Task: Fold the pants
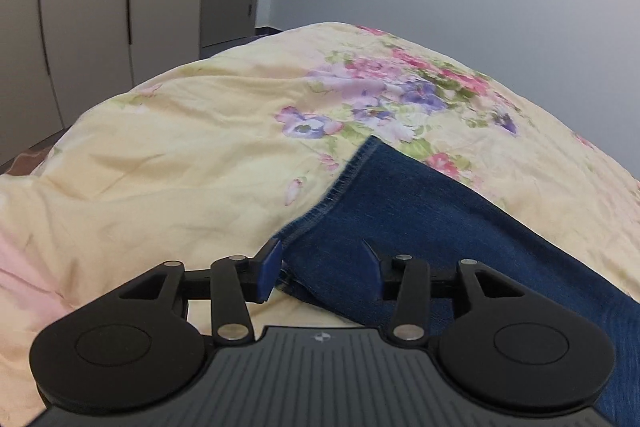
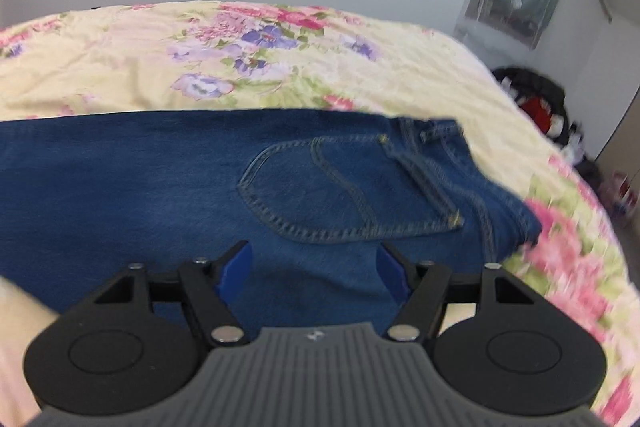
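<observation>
Blue jeans lie flat on a floral bedspread. In the left wrist view the leg end of the jeans (image 1: pixel 420 211) with its stitched hem runs toward the right. My left gripper (image 1: pixel 322 267) is open, its blue-padded fingers straddling the near corner of the hem. In the right wrist view the seat of the jeans (image 2: pixel 200 187) shows a back pocket (image 2: pixel 340 191) and the waistband at the right. My right gripper (image 2: pixel 314 267) is open over the near edge of the seat.
The yellow floral bedspread (image 1: pixel 180 147) covers the bed and also shows in the right wrist view (image 2: pixel 120 59). Grey wardrobe doors (image 1: pixel 80 7) stand beyond the bed at left. A dark pile of clothes (image 2: pixel 540 107) lies past the bed's right edge.
</observation>
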`<state>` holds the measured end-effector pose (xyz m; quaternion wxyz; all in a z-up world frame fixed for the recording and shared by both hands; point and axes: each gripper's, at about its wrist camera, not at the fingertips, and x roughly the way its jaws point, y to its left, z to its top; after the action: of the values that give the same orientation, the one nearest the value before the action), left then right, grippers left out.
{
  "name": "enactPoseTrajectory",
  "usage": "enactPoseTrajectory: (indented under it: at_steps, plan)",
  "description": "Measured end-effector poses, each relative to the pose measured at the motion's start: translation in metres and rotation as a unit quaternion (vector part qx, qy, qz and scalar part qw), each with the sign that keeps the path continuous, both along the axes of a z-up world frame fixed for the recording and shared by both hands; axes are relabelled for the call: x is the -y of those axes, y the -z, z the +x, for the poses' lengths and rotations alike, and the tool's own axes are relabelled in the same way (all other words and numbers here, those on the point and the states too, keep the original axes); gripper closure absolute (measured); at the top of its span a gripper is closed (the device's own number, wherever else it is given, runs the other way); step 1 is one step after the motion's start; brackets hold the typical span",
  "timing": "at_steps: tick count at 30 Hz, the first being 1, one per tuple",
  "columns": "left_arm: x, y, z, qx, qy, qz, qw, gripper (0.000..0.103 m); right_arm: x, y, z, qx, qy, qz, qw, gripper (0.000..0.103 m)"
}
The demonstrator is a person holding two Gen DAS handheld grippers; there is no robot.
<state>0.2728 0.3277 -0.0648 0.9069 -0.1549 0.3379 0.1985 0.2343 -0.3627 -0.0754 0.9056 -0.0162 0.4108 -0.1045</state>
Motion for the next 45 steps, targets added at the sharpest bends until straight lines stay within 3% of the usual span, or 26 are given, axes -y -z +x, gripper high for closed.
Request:
enactPoseTrajectory:
  at_steps: [6,9,14,15,18,25,30,32,33,34,35,39,42,45]
  plan:
    - [0.072,-0.002,0.011,-0.036,0.111,0.067,0.9909,0.054,-0.024,0.017,-0.042,-0.038,-0.01,0.06,0.997,0.051]
    - [0.099,0.007,0.021,-0.051,0.142,0.069,0.9861,0.057,-0.034,0.035,-0.047,-0.05,-0.012,0.057,0.997,0.056]
    - [0.123,0.026,0.032,-0.079,0.161,0.071,0.9813,0.062,-0.024,0.049,-0.036,-0.052,0.025,0.092,0.994,0.08]
    - [0.125,0.031,0.034,-0.088,0.16,0.073,0.9805,0.063,-0.022,0.052,-0.034,-0.062,0.029,0.093,0.993,0.094]
    - [0.127,0.042,0.038,-0.107,0.156,0.077,0.9788,0.063,-0.017,0.054,-0.033,-0.08,0.027,0.098,0.992,0.099]
    - [0.139,0.034,0.043,-0.118,0.152,0.095,0.9766,0.063,-0.001,0.042,-0.039,-0.108,0.008,0.118,0.987,0.099]
    - [0.156,0.022,0.048,-0.103,0.156,0.086,0.9786,0.063,0.041,0.019,-0.046,-0.069,0.011,0.095,0.993,0.099]
    - [0.166,0.019,0.051,-0.099,0.163,0.078,0.9787,0.063,0.068,0.011,-0.043,-0.048,0.03,0.1,0.993,0.094]
    - [0.171,0.019,0.052,-0.097,0.166,0.075,0.9785,0.063,0.084,0.009,-0.041,-0.035,0.042,0.113,0.992,0.082]
    - [0.177,0.018,0.053,-0.096,0.169,0.073,0.9781,0.063,0.103,0.006,-0.04,-0.019,0.058,0.134,0.989,0.067]
    - [0.181,0.019,0.055,-0.097,0.173,0.072,0.9775,0.063,0.121,0.005,-0.039,-0.004,0.075,0.153,0.985,0.063]
    - [0.197,0.026,0.063,-0.107,0.18,0.07,0.9753,0.063,0.192,0.012,-0.027,0.049,0.153,0.22,0.962,0.057]
    - [0.202,0.039,0.069,-0.126,0.172,0.075,0.9742,0.063,0.241,0.027,-0.019,0.078,0.194,0.282,0.936,0.055]
    - [0.205,0.051,0.071,-0.135,0.166,0.081,0.9734,0.063,0.281,0.05,-0.017,0.097,0.239,0.348,0.901,0.054]
